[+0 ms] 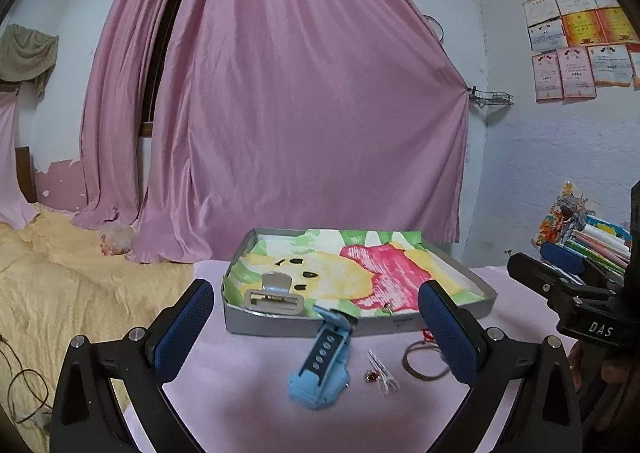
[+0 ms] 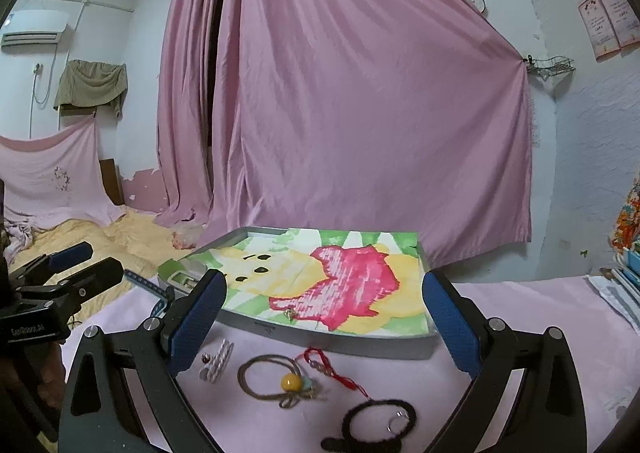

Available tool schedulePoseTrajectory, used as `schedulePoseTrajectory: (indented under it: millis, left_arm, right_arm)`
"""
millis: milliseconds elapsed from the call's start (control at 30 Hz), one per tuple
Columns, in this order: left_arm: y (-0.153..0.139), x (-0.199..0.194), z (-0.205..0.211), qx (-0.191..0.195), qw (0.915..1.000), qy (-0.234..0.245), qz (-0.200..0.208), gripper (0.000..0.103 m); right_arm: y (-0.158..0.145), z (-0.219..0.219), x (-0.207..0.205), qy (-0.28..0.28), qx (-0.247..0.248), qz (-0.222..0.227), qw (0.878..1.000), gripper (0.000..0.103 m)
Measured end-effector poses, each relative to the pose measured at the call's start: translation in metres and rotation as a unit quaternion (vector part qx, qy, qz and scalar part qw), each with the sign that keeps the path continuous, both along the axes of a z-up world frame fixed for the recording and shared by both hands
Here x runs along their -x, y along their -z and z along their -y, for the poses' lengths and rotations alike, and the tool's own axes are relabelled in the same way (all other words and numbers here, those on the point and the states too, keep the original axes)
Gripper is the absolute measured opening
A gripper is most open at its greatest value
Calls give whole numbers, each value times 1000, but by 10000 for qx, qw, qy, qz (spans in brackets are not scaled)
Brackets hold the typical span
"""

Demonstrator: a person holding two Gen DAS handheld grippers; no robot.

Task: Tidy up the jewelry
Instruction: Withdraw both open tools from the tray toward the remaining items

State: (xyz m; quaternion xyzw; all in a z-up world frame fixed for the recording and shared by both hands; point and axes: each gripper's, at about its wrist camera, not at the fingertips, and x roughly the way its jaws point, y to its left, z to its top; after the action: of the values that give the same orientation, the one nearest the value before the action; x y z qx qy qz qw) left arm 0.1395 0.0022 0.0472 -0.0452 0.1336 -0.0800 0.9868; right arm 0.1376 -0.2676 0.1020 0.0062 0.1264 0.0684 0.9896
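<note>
**Both tongs open above the loose jewelry, tray waiting behind**

The left gripper (image 1: 316,337) hangs with its jaws spread wide and empty over the pale blue watch (image 1: 320,365), which lies on the pink cloth (image 1: 248,405) with its strap end propped against the tray's near wall; the right gripper (image 2: 324,329) is likewise open and holds nothing, the brown hair tie (image 2: 272,383) with its yellow bead just below and between its pads. The shallow grey tray (image 1: 280,323), lined with a flower-printed paper, sits far of the loose pieces; a grey clip (image 1: 274,295) already rests in its near left corner, and a tiny metal piece (image 2: 289,314) near the front edge.

The next pick is probably the watch or the hair tie; for the watch, closing across the chunky rubbery case looks safer than pinching the floppy strap; the thin elastic loop is best taken at the bead, where there is bulk to bite. The small white clips (image 2: 218,363), red cord (image 2: 324,367) and black fuzzy loop (image 2: 378,423) carrying a silver ring (image 2: 398,420) lie flat on soft cloth; pads should come down low without dragging fabric.
</note>
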Motion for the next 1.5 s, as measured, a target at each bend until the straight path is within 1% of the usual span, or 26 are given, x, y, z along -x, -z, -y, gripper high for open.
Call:
schedulePoseTrajectory:
  millis: [200, 367, 533, 600, 767, 867, 967, 1067, 1200, 1300, 1400, 1500]
  left_arm:
    - [5, 14, 4, -82, 9999, 13, -79, 103]
    - [12, 19, 6, -181, 9996, 22, -222, 103]
    - [20, 18, 6, -280, 9983, 62, -511, 103]
    - [23, 15, 5, -307, 9971, 73, -698, 103]
    - [28, 5, -3, -177, 9939, 103, -1081, 103]
    - [31, -3, -6, -127, 9909, 94, -1339, 103]
    - [35, -12, -6, -204, 9873, 100, -1570, 103]
    - [39, -21, -6, -173, 9832, 195, -1808, 103]
    - [44, -33, -7, -77, 9751, 313, -2193, 103]
    - [45, -38, -5, -234, 9730, 297, -2277, 103]
    - [46, -42, -1, -417, 9714, 322, -2316, 103]
    - [48, -47, 4, -579, 9694, 326, -2363, 103]
  right_arm:
    - [5, 8, 21, 118, 77, 36, 9999, 96]
    - [14, 17, 29, 199, 68, -128, 9997, 96]
    - [26, 22, 29, 220, 122, -408, 9989, 96]
    - [31, 23, 29, 222, 110, -529, 9983, 96]
    - [43, 26, 24, 270, 108, -887, 9956, 96]
    - [44, 25, 22, 237, 108, -993, 9947, 96]
    - [47, 23, 18, 230, 140, -1151, 9930, 96]
    - [51, 23, 12, 171, 114, -1396, 9900, 96]
    - [56, 25, 5, 168, 29, -1685, 9855, 96]
    - [61, 29, -4, 186, -83, -2017, 9792, 96]
    - [64, 31, -9, 216, -50, -2168, 9760, 96]
    - [65, 36, -14, 450, 39, -2263, 9730, 96]
